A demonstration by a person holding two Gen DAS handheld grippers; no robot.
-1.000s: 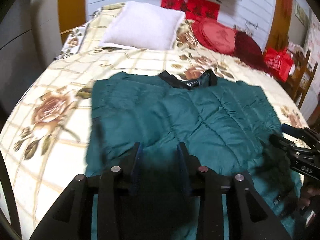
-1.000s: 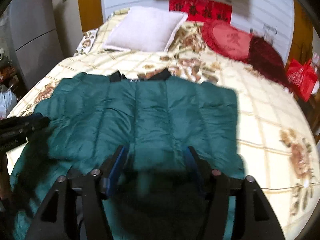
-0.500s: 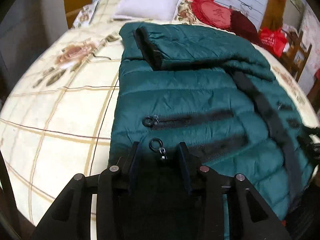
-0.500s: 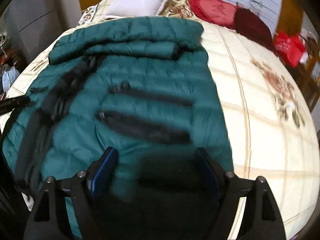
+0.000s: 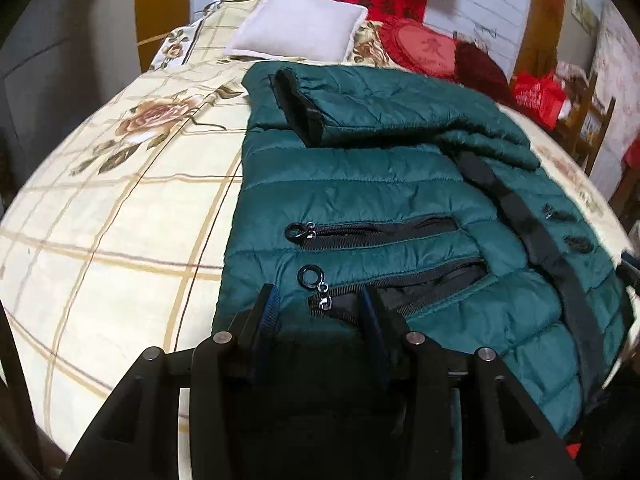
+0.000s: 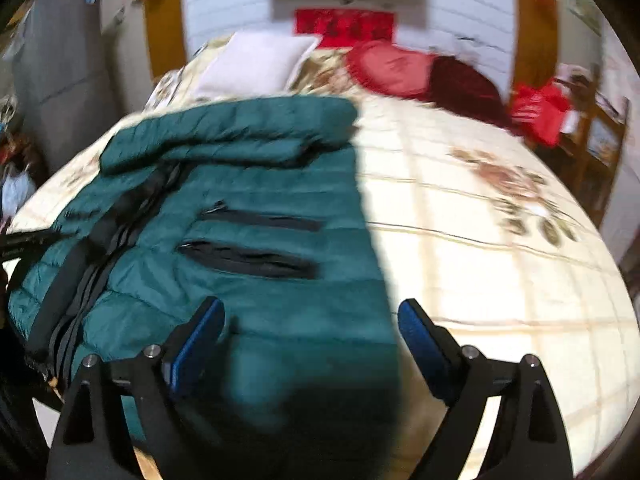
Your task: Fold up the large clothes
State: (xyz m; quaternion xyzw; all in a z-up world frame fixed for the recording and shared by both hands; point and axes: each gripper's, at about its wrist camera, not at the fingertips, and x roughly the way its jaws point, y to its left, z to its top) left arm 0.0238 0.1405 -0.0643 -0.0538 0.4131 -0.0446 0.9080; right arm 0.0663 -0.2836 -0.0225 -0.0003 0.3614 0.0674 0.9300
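Observation:
A dark green quilted down jacket lies on the bed with its front up, black zip pockets showing and a sleeve folded across its far part. It also shows in the right wrist view. My left gripper is open, its fingers over the jacket's near hem beside a zipper ring. My right gripper is open wide above the jacket's near right edge, holding nothing. The left gripper's tip shows at the left edge of the right wrist view.
The bed has a cream sheet with a rose print. A white pillow and red cushions lie at its head. A red bag and a wooden chair stand at the right. A grey cabinet stands at the left.
One second ago the jacket lay back-up with its collar far. Now it lies front-up with pockets showing. Both grippers have drawn back and the right has opened wider.

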